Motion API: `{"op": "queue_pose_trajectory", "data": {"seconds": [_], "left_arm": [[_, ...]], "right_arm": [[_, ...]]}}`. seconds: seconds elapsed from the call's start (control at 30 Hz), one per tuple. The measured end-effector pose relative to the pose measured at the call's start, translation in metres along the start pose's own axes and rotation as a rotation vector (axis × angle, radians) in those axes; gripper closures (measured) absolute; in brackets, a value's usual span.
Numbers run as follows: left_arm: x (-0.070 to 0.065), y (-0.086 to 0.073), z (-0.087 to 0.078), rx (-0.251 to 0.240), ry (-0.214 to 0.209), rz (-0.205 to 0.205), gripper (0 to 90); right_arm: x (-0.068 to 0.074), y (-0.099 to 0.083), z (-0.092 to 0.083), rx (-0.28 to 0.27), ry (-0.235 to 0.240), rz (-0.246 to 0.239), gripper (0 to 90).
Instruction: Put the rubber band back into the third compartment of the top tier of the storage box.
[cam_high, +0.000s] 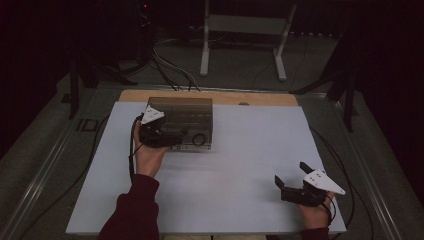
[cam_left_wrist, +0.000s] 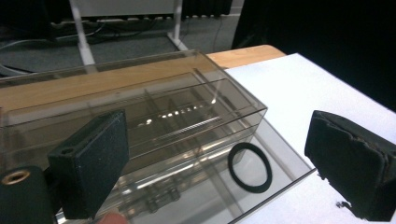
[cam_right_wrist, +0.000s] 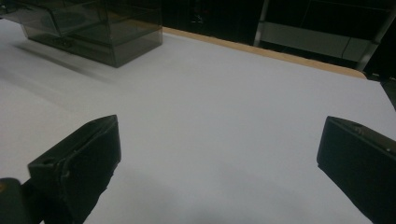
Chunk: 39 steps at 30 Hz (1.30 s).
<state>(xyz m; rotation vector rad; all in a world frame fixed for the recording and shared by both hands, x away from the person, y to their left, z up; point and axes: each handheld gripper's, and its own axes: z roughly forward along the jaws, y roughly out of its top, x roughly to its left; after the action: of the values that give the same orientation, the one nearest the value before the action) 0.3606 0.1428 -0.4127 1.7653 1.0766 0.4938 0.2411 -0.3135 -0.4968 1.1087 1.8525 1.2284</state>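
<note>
The worktop (cam_high: 235, 175) is covered with a pale white sheet, and a strip of bare wood shows along its far edge. A clear smoky plastic organizer box (cam_high: 187, 116) stands on the sheet at the far left part, close to that wooden strip. Inside the box thin dividers make several compartments, as the left gripper view shows. A low clear tray or drawer part comes out from the near side of the box and lies flat on the sheet.

The left hand-held gripper (cam_high: 172, 139) is at the near left side of the box, over the low tray part, and a hand (cam_high: 148, 156) with a dark red sleeve holds it. Its jaws stand wide apart and grip nothing; in the left gripper view the box is seen between them. The right hand-held gripper (cam_high: 290, 181) is well apart from the box, near the right front corner of the sheet. Its jaws are also spread wide with only bare sheet between them.

A small black rubber ring (cam_left_wrist: 250, 167) lies flat in the low tray part, at the right end of the box, just beside the box wall.
</note>
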Motion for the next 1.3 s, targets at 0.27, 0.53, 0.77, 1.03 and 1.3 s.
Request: {"op": "queue_pose_trajectory", "data": {"seconds": [0.27, 0.53, 0.77, 1.03, 1.3], "left_arm": [[0.003, -0.002, -0.01, -0.002, 0.02, 0.019, 1.3], [0.01, -0.006, -0.022, -0.014, 0.025, 0.018, 0.4], [0.015, -0.014, -0.034, -0.014, 0.015, 0.038, 0.4], [0.02, -0.03, -0.05, -0.034, 0.041, 0.065, 0.4], [0.022, -0.053, -0.059, -0.036, 0.044, 0.101, 0.4]], "right_arm": [[0.0, 0.0, 0.0, 0.001, 0.001, 0.0, 0.2], [0.0, 0.0, 0.0, 0.0, 0.001, 0.0, 0.2], [0.001, 0.0, 0.0, 0.001, 0.001, 0.0, 0.2], [0.001, 0.0, 0.0, -0.001, 0.002, 0.0, 0.2], [0.001, 0.0, 0.0, 0.001, 0.005, -0.002, 0.2]]}}
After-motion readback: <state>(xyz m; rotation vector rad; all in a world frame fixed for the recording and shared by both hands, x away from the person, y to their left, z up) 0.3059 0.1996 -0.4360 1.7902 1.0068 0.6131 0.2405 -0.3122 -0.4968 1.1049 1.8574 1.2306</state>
